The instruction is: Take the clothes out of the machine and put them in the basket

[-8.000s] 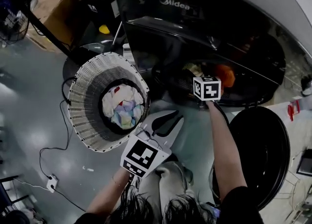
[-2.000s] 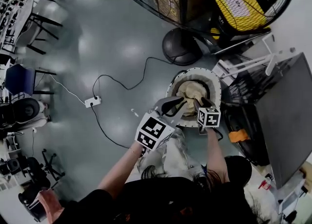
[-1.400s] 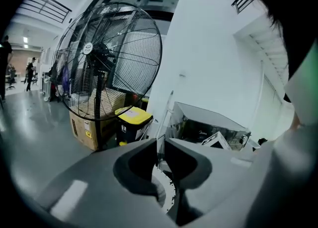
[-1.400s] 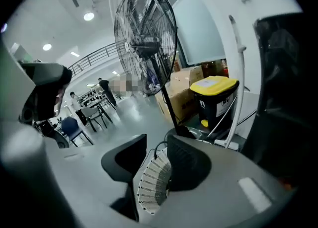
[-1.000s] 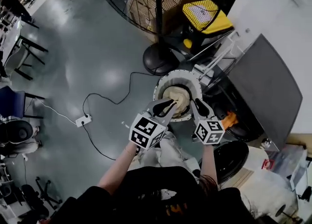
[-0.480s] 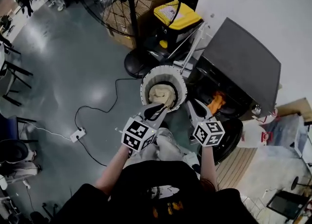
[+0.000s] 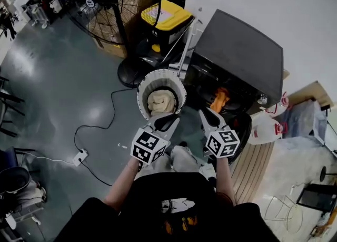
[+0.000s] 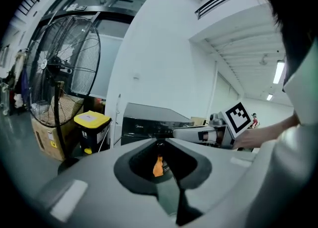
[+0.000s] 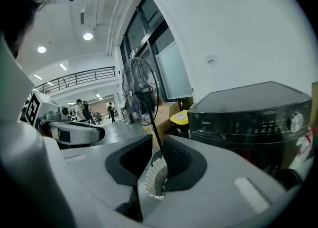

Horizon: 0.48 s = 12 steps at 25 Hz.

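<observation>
A tall black pedestal fan [image 8: 55, 64] stands far left, beside a black bin with a yellow lid [image 7: 164, 17]. Next comes the round white slatted laundry basket [image 7: 142, 85], with beige crumpled clothes [image 7: 160, 100] lying inside it. The left gripper [image 7: 167, 119] hovers at the basket's near rim, its jaw tips pressed together on nothing. The right gripper [image 7: 206, 115] is between the basket and the dark grey front-loading washing machine [image 7: 237, 51]; its jaws have just been closing and stand narrowly apart, empty. An orange garment [image 7: 219, 98] remains in the machine's open drum.
</observation>
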Available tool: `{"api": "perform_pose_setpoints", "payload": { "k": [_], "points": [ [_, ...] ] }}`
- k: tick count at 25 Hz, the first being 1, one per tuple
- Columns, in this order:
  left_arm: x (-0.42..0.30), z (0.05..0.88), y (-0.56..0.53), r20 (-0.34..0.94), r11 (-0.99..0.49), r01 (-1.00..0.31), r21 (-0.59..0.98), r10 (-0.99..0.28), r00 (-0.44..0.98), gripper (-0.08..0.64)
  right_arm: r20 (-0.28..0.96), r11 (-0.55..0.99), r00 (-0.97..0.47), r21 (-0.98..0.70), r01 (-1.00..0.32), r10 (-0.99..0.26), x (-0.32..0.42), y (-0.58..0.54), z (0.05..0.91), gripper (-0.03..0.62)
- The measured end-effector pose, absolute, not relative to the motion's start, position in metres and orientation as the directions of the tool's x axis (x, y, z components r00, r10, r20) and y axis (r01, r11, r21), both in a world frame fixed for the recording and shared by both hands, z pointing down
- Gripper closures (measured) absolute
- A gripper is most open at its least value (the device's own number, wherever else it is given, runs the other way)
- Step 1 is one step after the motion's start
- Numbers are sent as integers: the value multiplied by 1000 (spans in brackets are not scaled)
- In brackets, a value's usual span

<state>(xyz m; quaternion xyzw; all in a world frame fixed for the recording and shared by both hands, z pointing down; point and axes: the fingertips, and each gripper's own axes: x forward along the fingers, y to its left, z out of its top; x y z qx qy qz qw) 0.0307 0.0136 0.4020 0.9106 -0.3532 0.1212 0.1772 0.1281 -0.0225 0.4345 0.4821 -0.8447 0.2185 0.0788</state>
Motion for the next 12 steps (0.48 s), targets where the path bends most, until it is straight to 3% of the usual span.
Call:
{"api": "perform_pose_setpoints", "payload": {
  "k": [12],
  "points": [
    [118,414,-5,384,-752,-611,245,-503,774,509,385,288,-393,-304,-908,-835,228,-13,456,514]
  ]
}}
